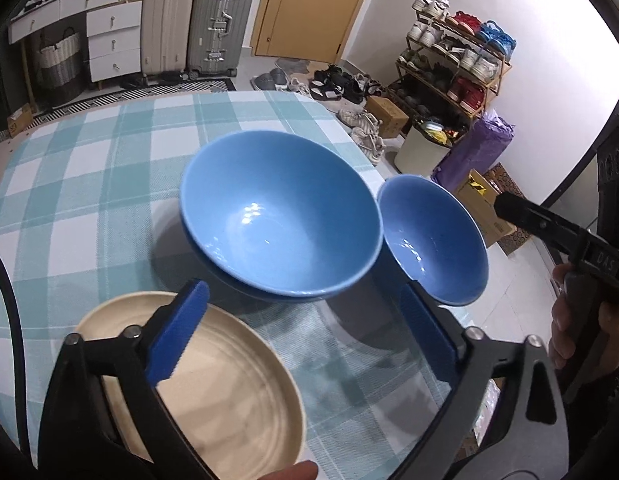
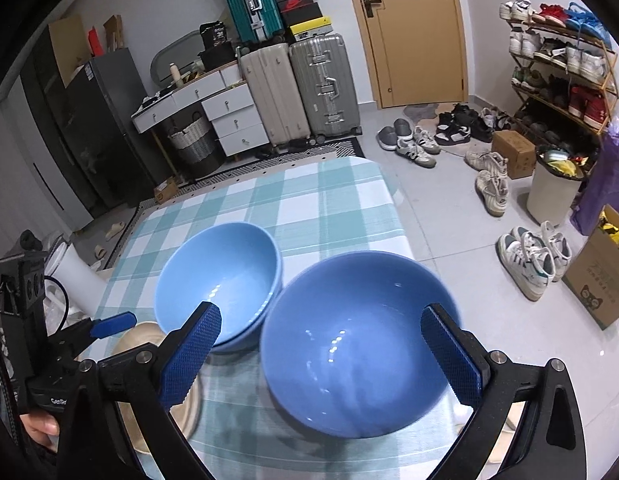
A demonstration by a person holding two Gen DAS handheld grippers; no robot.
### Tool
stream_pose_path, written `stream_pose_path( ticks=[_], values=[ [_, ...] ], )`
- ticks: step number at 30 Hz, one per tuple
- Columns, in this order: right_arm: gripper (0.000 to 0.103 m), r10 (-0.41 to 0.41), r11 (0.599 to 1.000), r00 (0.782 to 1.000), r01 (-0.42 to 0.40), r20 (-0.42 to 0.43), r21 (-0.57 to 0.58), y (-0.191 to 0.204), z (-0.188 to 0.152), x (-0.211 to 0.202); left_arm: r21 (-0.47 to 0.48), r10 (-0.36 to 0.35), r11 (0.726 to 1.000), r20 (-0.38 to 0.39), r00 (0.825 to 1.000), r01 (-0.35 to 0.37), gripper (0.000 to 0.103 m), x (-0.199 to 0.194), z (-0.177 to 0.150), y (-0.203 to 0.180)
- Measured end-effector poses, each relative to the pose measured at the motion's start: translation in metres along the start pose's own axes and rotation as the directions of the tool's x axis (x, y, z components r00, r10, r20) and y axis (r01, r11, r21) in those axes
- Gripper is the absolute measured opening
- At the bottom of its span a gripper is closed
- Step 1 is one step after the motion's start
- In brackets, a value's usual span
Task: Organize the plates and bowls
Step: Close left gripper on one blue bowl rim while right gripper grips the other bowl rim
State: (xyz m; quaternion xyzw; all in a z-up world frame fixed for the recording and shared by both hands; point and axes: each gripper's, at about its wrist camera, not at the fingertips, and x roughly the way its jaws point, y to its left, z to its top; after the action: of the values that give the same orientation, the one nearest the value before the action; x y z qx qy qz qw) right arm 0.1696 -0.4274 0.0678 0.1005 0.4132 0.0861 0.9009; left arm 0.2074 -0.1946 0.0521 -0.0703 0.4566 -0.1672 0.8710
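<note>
- Two glossy blue bowls nested (image 1: 277, 216) mid-worktop (image 1: 89, 184), a lone blue bowl (image 2: 357, 344) at its right edge.
- Cream ridged plate (image 1: 237, 400) nearest.
- Left hand-held gripper (image 1: 305, 332) and right hand-held gripper (image 2: 321, 356) both gape wide, gripping nothing.

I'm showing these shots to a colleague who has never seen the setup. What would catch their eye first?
Probably the blue bowls on the checked tablecloth: a stack of two bowls at the middle of the table and a single blue bowl beside it, near the table's edge. Next, the beige plate at the near edge, under the open left gripper. The open right gripper frames the single bowl without touching it.
</note>
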Motion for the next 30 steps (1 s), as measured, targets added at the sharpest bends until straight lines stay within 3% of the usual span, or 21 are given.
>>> stream_pose_path(
  ticks=[2,15,30],
  values=[
    [0.102,-0.004,1.0,1.0,0.004,0.005,0.008,-0.006,-0.002,-0.002,0.007,-0.011,1.0,-0.012,1.0,0.011,0.084,0.005,-0.002,-0.003],
    [0.102,-0.063,0.996,0.998,0.064,-0.012,0.055,-0.044,-0.013,-0.001,0.016,-0.082,0.996,-0.027,0.996,0.083,0.068,0.028,-0.007,-0.032],
    [0.102,-0.051,0.994,0.999,0.051,-0.007,0.092,-0.071,-0.021,0.001,0.02,-0.117,0.993,-0.073,0.99,0.118,0.05,0.052,-0.015,-0.077]
  ],
)
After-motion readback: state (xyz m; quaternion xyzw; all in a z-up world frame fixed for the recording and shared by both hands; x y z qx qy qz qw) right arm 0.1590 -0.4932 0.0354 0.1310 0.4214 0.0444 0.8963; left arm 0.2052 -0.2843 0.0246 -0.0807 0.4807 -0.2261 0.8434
